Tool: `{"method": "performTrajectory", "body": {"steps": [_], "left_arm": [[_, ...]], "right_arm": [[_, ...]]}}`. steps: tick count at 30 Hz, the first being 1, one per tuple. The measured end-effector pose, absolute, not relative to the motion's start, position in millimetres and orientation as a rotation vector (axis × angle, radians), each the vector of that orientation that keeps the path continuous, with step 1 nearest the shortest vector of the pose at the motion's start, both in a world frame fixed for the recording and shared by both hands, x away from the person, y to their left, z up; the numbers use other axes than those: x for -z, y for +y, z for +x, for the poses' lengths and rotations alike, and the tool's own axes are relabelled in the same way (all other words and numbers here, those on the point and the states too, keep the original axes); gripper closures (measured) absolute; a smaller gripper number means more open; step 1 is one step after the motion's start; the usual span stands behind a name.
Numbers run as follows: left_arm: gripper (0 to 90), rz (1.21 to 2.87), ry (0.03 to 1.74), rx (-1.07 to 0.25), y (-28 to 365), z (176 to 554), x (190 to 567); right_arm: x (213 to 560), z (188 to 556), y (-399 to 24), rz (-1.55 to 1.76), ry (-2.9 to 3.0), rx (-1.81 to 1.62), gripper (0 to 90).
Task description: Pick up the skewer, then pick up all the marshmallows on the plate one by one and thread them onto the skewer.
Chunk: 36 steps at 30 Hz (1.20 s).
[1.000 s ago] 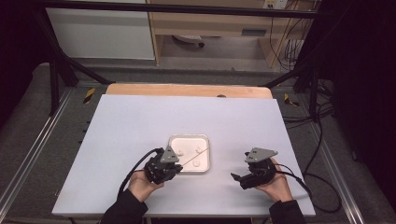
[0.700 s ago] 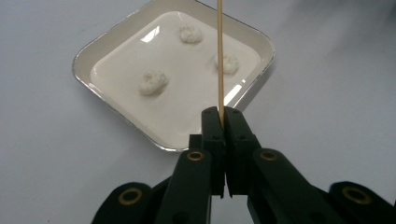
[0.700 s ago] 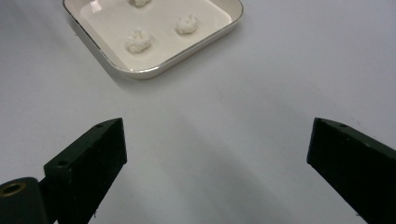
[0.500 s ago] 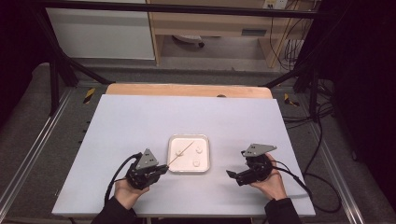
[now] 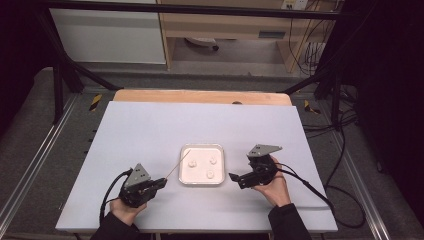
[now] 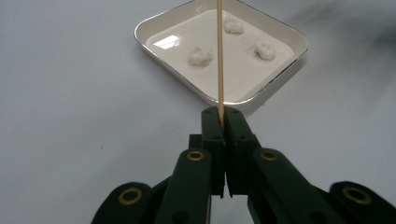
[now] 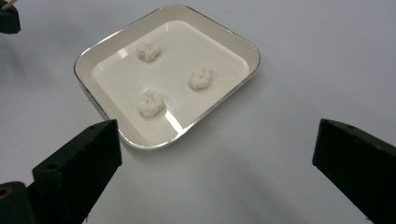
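A shallow white square tray (image 5: pixel 201 147) lies near the table's front middle and holds three small white lumps (image 5: pixel 210 174). My left gripper (image 5: pixel 162 182), left of the tray, is shut on a thin wooden stick (image 5: pixel 177 166) that slants up toward the tray's left rim. The left gripper view has the stick (image 6: pixel 219 56) clamped between the closed jaws (image 6: pixel 222 114), pointing over the tray (image 6: pixel 299 43). My right gripper (image 5: pixel 235 178) sits just right of the tray. Its jaws (image 7: pixel 217 128) have just been opening and stand wide apart, with nothing between them, facing the tray (image 7: pixel 177 51).
The white table sheet (image 5: pixel 150 130) ends at a wooden strip (image 5: pixel 200 96) on the far side. Metal rails run along both sides. Cables (image 5: pixel 320 187) trail off the right edge. A cupboard and shelf stand beyond the table.
My left gripper has drawn back to the left, away from the tray, taking the stick with it. The right gripper has shifted a little left toward the tray and its jaws have widened.
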<state>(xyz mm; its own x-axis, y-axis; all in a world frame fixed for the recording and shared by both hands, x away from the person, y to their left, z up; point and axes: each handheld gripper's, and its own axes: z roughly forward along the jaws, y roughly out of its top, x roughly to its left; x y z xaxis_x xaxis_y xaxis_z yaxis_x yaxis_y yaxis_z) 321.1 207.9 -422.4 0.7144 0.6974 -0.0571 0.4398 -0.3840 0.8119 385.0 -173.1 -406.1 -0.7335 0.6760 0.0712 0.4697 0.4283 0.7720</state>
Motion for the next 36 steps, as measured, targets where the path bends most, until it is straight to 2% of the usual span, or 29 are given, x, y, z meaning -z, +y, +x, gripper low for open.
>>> {"method": "performTrajectory", "body": {"steps": [13, 19, 22, 28, 36], "left_arm": [[87.6, 2.017, 0.853, -0.387, 211, 316, 426], [87.6, 2.013, 0.847, -0.388, 209, 315, 428], [87.5, 2.020, 0.849, -0.378, 209, 316, 429], [87.6, 2.023, 0.851, -0.369, 208, 317, 431], [87.5, 2.029, 0.852, -0.368, 206, 317, 432]], "right_arm": [[407, 410, -143, 1.063, 2.386, -1.219, 2.6], [416, 424, -127, 1.090, 2.400, -1.206, 7.4], [421, 429, -119, 1.064, 2.421, -1.192, 13.9], [430, 436, -109, 1.017, 2.460, -1.176, 34.9], [442, 442, -105, 0.997, 2.481, -1.129, 51.8]]}}
